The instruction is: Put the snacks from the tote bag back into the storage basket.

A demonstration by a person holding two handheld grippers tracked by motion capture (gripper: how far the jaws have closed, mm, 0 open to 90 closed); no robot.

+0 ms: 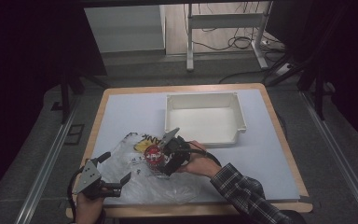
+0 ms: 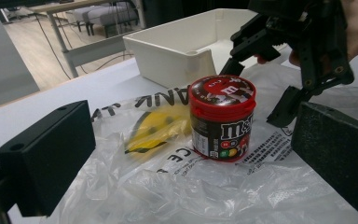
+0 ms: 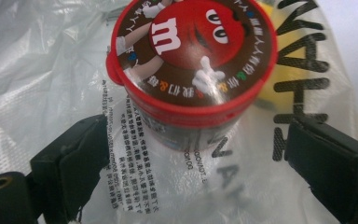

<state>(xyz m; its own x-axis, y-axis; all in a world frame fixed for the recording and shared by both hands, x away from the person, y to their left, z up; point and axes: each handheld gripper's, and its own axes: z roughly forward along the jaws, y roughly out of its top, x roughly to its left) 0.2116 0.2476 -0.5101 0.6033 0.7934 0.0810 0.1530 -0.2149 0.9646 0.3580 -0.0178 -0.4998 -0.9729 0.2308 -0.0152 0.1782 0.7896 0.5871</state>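
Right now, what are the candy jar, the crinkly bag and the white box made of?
The candy jar looks like plastic: glossy red lid, shiny printed wrap. The bag seems thin clear plastic film, since it wrinkles, glints, and the table shows through. The white box looks like hard matte plastic, with smooth molded walls and a thick rim, though I can't be sure.

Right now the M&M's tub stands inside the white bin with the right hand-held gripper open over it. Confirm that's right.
Not inside the white bin. The M&M's tub stands on the plastic bag, as the left gripper view shows. The right hand-held gripper is open over it.
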